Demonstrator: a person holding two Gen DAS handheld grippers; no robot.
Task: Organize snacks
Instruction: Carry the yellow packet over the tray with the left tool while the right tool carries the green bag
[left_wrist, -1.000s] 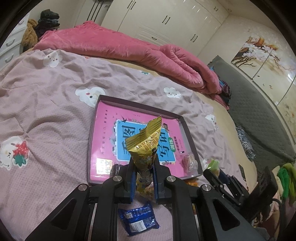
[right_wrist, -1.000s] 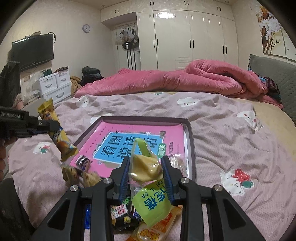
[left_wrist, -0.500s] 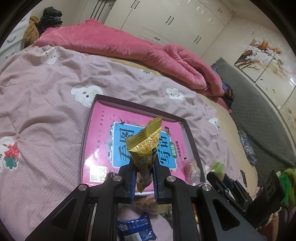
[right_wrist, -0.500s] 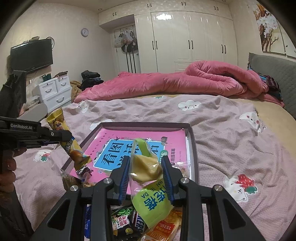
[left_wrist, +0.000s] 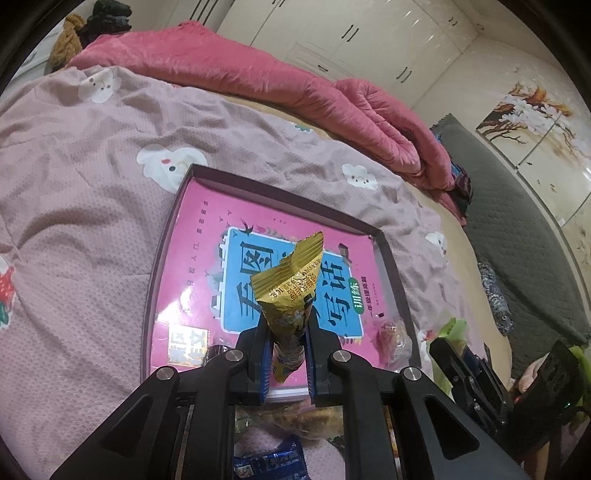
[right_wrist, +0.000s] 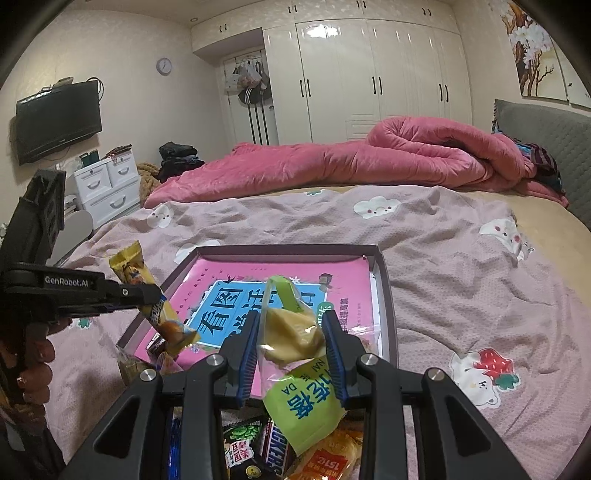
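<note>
Only right wrist view shows snack pile below

1. Setting: home bedroom.
2. Bed, foreground, with pink cartoon-print sheet; rolled pink quilt at 12 o'clock.
3. White built-in wardrobe along the far wall, 12 o'clock.
4. Wall-mounted television and white drawer unit, 10 o'clock.
5. Round wall clock, 11 o'clock.
6. Grey panel at 2 o'clock, possibly a padded headboard.
</note>
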